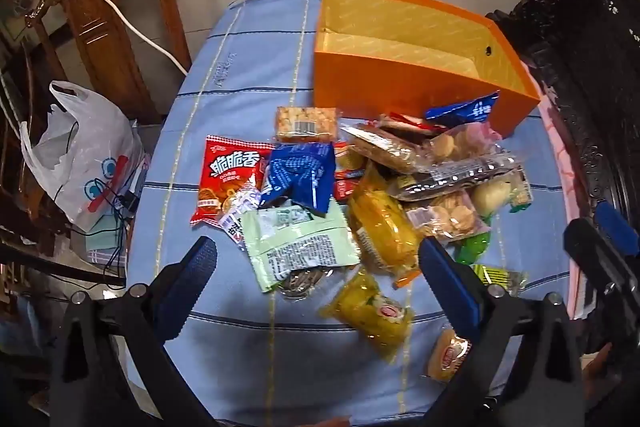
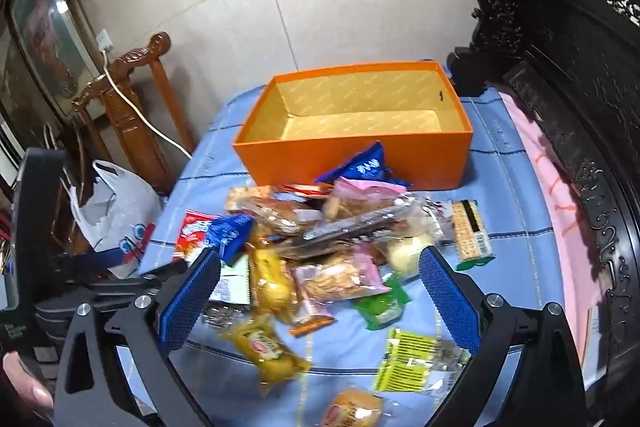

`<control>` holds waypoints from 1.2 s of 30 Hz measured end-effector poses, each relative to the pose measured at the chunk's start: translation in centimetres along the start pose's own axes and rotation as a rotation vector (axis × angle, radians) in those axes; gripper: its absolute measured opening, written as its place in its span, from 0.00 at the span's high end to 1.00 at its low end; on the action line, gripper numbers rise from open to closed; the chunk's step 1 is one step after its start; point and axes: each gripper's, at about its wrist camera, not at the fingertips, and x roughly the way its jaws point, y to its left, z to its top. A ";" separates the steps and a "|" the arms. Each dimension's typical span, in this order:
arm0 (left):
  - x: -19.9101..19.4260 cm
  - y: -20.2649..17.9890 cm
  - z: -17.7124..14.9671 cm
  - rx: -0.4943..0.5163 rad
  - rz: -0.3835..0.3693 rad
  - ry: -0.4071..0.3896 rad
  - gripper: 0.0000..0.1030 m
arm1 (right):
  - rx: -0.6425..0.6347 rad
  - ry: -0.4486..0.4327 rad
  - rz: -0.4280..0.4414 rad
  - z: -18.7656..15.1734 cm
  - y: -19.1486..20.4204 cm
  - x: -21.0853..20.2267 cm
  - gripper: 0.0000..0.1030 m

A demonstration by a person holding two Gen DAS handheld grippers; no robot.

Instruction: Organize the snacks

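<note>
Both hand-held grippers, left (image 1: 316, 271) and right (image 2: 320, 291), hover spread and empty; heaped snack packets (image 2: 332, 239) ahead overlap, so one pinch risks dragging neighbours short of the orange box (image 2: 352, 155).

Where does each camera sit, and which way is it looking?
Left wrist: rides the left tongs, looks forward and down at the snack pile; both blue pads show, right tongs at the edge.
Right wrist: rides the right tongs, same aim; a hand shows lower left.
Shared: snack pile, empty orange box, blue tablecloth.
</note>
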 end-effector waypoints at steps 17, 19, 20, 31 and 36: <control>-0.4 -1.2 -0.8 0.032 0.041 -0.001 0.04 | 0.031 0.094 -0.098 -0.6 -0.6 1.2 0.04; -0.3 -1.1 -1.0 0.029 0.039 0.004 0.04 | 0.028 0.099 -0.102 -0.8 -0.6 1.3 0.04; -0.3 -1.1 -1.0 0.030 0.038 0.006 0.04 | 0.027 0.105 -0.101 -0.8 -0.6 1.4 0.04; -0.1 -1.3 -1.1 0.028 0.038 0.008 0.04 | 0.033 0.118 -0.106 -0.9 -0.8 1.6 0.04; -0.1 -1.1 -1.2 0.019 0.035 0.011 0.04 | 0.031 0.120 -0.107 -0.9 -0.8 1.6 0.04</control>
